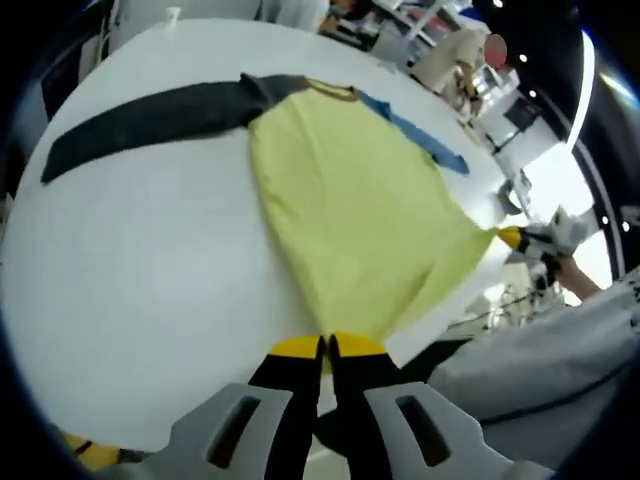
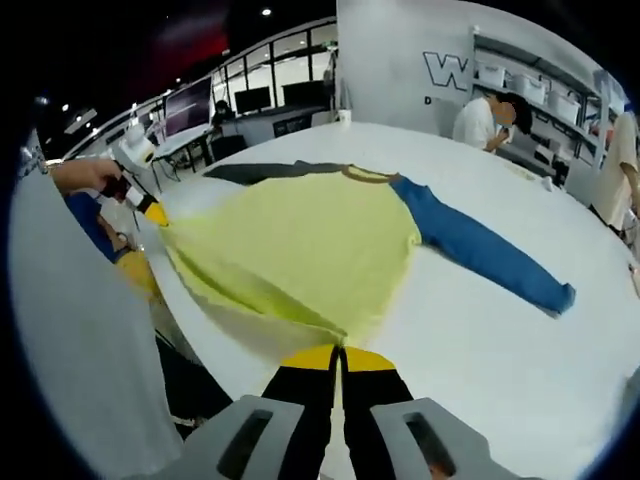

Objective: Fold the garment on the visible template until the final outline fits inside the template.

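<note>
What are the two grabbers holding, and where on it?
Both hold the yellow shirt by its bottom hem: left gripper pinches one corner, right gripper the other.

Large "W" on white wall [image 2: 400,60]

The left gripper [image 1: 328,347] had its yellow-tipped jaws pressed together on the hem of the yellow shirt [image 1: 360,220]. The right gripper [image 2: 338,352] was likewise clamped on the hem's other corner. A hand [image 2: 85,175] grasped the left gripper, its grey sleeve [image 2: 80,340] beside it.
</note>
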`<state>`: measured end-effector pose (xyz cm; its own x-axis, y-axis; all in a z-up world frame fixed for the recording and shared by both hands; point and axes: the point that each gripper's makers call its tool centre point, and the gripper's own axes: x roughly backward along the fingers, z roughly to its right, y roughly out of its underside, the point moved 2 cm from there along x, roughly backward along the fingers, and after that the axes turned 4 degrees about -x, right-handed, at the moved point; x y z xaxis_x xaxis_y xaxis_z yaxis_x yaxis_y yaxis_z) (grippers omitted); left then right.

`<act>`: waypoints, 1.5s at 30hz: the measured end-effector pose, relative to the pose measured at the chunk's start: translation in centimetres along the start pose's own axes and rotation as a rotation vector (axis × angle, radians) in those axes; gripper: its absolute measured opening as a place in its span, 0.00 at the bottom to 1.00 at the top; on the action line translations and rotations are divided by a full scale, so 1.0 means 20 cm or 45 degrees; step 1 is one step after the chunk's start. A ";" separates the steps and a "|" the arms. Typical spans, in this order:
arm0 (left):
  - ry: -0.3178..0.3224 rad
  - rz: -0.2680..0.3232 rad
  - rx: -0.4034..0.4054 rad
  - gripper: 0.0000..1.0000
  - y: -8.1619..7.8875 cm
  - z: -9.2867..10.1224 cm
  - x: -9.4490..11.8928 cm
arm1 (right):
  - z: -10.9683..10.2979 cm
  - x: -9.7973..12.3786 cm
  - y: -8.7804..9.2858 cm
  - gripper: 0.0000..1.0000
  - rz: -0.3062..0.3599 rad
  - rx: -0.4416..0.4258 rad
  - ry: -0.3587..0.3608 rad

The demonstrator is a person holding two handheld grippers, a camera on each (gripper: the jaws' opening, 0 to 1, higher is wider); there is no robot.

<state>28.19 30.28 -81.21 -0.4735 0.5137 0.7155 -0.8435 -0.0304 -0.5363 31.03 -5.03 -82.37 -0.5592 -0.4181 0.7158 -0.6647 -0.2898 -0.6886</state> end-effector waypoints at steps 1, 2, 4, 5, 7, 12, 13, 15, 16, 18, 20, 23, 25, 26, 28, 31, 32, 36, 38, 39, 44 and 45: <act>0.005 0.006 0.015 0.01 -0.01 0.00 0.01 | 0.00 0.00 0.00 0.00 0.001 0.006 0.001; 0.005 0.007 0.018 0.01 -0.01 0.01 0.03 | -0.01 0.01 0.00 0.00 0.001 0.015 0.002; -0.004 0.005 0.000 0.01 -0.01 0.00 0.05 | 0.00 0.03 0.00 0.00 0.009 0.003 -0.003; -0.007 0.002 -0.012 0.01 0.01 0.01 0.07 | -0.01 0.03 -0.01 0.00 0.029 -0.019 -0.007; -0.001 0.002 -0.013 0.01 0.02 0.01 0.09 | -0.04 0.08 -0.04 0.00 0.056 -0.012 -0.013; 0.002 0.000 -0.008 0.01 0.06 0.03 0.14 | -0.06 0.17 -0.05 0.00 0.105 -0.001 -0.025; 0.003 -0.005 -0.006 0.01 0.08 0.04 0.16 | -0.07 0.21 -0.04 0.00 0.119 -0.006 -0.026; 0.007 -0.017 -0.017 0.00 0.11 0.07 0.23 | -0.10 0.32 -0.03 0.00 0.153 -0.007 -0.024; 0.011 -0.023 -0.019 0.00 0.12 0.08 0.24 | -0.11 0.34 -0.02 0.00 0.160 -0.009 -0.023; 0.018 -0.042 -0.041 0.00 0.17 0.10 0.31 | -0.16 0.45 0.00 0.00 0.188 -0.014 -0.023; 0.022 -0.065 -0.060 0.00 0.21 0.13 0.34 | -0.20 0.49 0.03 0.00 0.186 -0.007 -0.024; 0.022 -0.122 -0.105 0.00 0.30 0.15 0.38 | -0.26 0.55 0.10 0.00 0.167 0.029 -0.032; 0.019 -0.167 -0.139 0.00 0.38 0.14 0.40 | -0.32 0.60 0.18 0.00 0.135 0.065 -0.037; 0.019 -0.198 -0.151 0.00 0.43 0.13 0.40 | -0.32 0.60 0.20 0.00 0.131 0.062 -0.039; 0.012 -0.216 -0.154 0.00 0.47 0.12 0.40 | -0.35 0.61 0.27 0.00 0.105 0.060 -0.046; -0.001 -0.242 -0.114 0.00 0.57 0.11 0.38 | -0.38 0.60 0.37 0.00 0.056 0.081 -0.045; -0.021 -0.250 -0.097 0.01 0.64 0.09 0.37 | -0.39 0.58 0.47 0.00 0.027 0.080 -0.040; -0.077 -0.286 -0.085 0.09 0.72 0.02 0.33 | -0.36 0.56 0.62 0.01 -0.054 0.022 -0.004; -0.077 -0.283 -0.072 0.13 0.71 0.02 0.33 | -0.33 0.57 0.65 0.05 -0.072 0.006 0.014; -0.093 -0.281 -0.103 0.16 0.70 0.03 0.35 | -0.28 0.58 0.62 0.06 -0.062 -0.008 0.035; -0.102 -0.196 -0.180 0.26 0.53 -0.01 0.40 | -0.24 0.54 0.50 0.18 -0.019 -0.020 0.047; -0.112 -0.174 -0.176 0.29 0.51 -0.01 0.40 | -0.23 0.52 0.49 0.22 -0.013 -0.024 0.050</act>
<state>15.93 34.33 -81.01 -0.3825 0.4281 0.8188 -0.8615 0.1551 -0.4835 16.42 -8.34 -81.07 -0.5710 -0.3813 0.7270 -0.6795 -0.2775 -0.6792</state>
